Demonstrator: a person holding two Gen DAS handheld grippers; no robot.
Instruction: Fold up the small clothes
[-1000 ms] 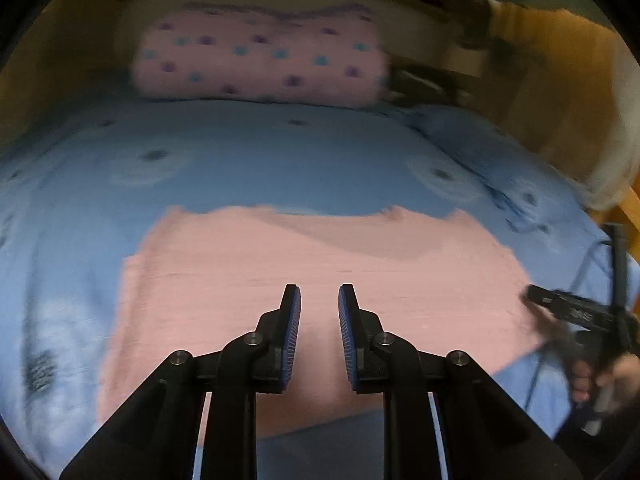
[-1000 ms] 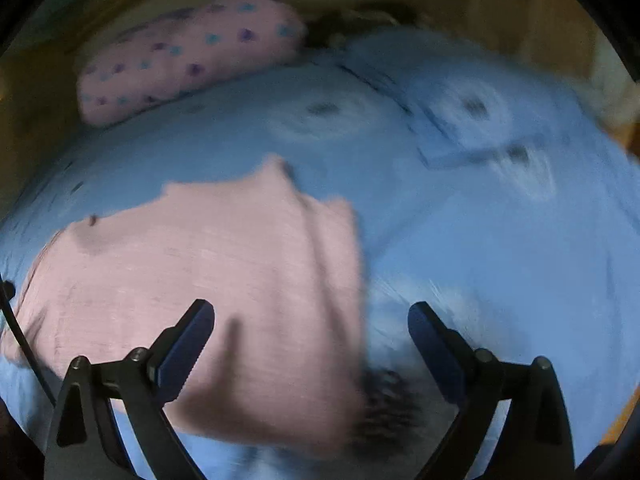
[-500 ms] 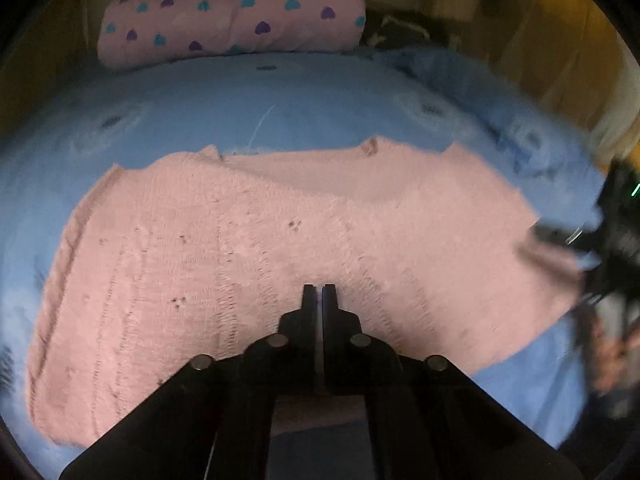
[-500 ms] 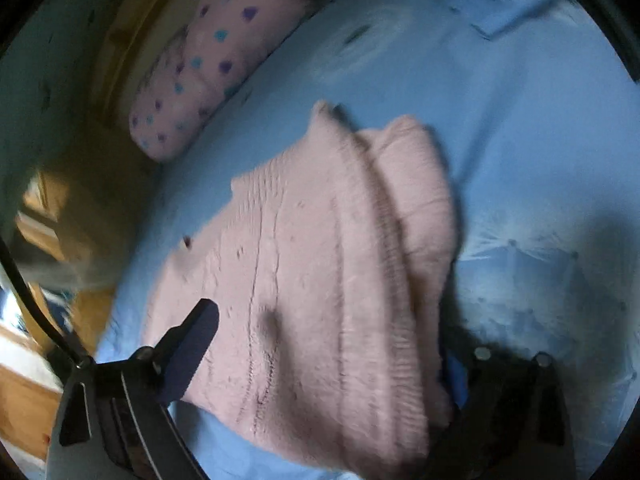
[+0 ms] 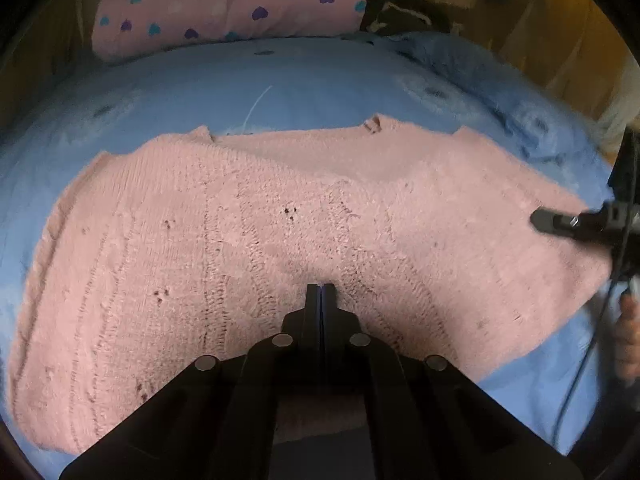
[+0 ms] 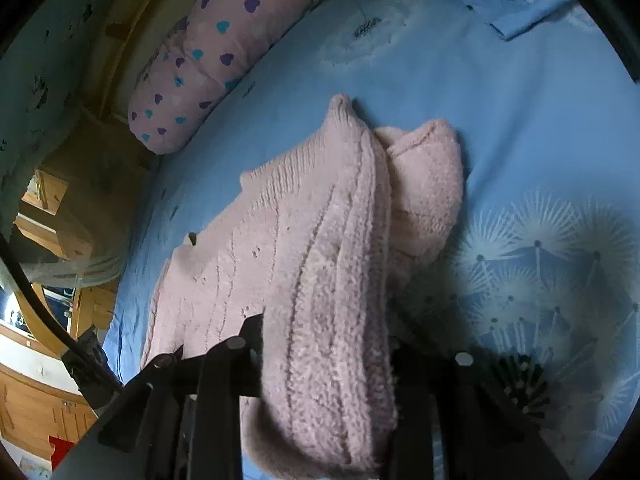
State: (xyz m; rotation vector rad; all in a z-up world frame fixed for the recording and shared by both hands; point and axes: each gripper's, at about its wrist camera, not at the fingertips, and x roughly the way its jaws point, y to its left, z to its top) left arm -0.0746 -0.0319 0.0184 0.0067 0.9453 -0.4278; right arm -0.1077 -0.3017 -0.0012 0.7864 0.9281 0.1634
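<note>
- Lying spread across the blue bedsheet (image 5: 320,88) is the pink knit sweater (image 5: 248,232), front up, neckline toward the pillow end.
- Left gripper (image 5: 321,294) sits low at the sweater's near hem with its two fingers pressed flat together. The knit bunches toward the tips, so it looks pinched on the fabric, though the pinch itself is hard to see.
- Right gripper (image 6: 324,344) is clamped on the sweater's right side. A thick fold of pink knit (image 6: 332,280) runs straight between its fingers and drapes over them, hiding the right finger completely.
- From the left wrist view, the right gripper (image 5: 560,222) shows up at the sweater's right edge, with the hand (image 5: 628,336) below it.
- That side of the sweater is lifted and doubled over; the rest stays flat on the sheet.
- Pink pillow with purple and teal hearts (image 5: 228,4) lies at the head of the bed, well apart from the sweater.
</note>
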